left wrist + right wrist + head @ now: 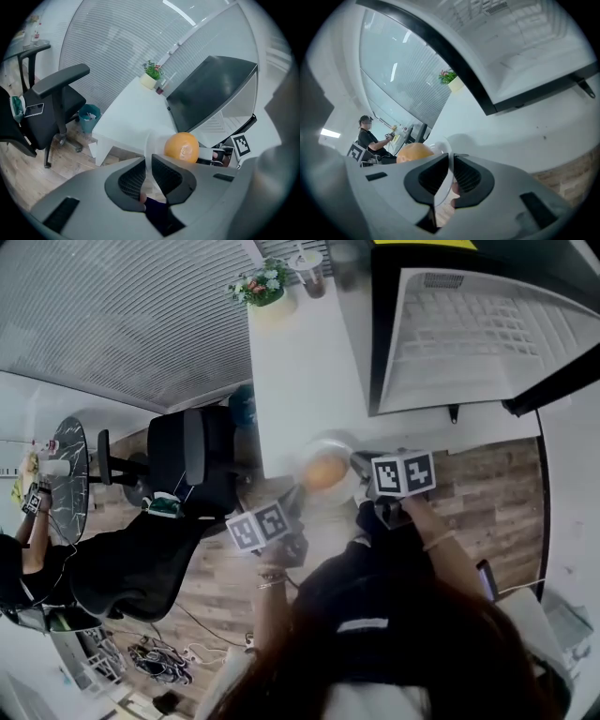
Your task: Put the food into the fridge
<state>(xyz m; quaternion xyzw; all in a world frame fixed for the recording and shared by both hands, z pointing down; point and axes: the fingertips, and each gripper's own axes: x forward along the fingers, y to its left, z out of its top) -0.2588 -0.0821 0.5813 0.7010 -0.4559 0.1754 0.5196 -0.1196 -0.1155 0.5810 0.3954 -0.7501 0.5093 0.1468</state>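
– None of the food is in the fridge (459, 343) yet?
– None. I've got one orange (323, 472) sitting in a clear bowl (330, 441), just short of the fridge's open front. My left gripper (149, 169) and right gripper (451, 169) are each clamped on the bowl's thin rim, with the orange between them, past both tips. I judge the whole lift into the fridge is left.
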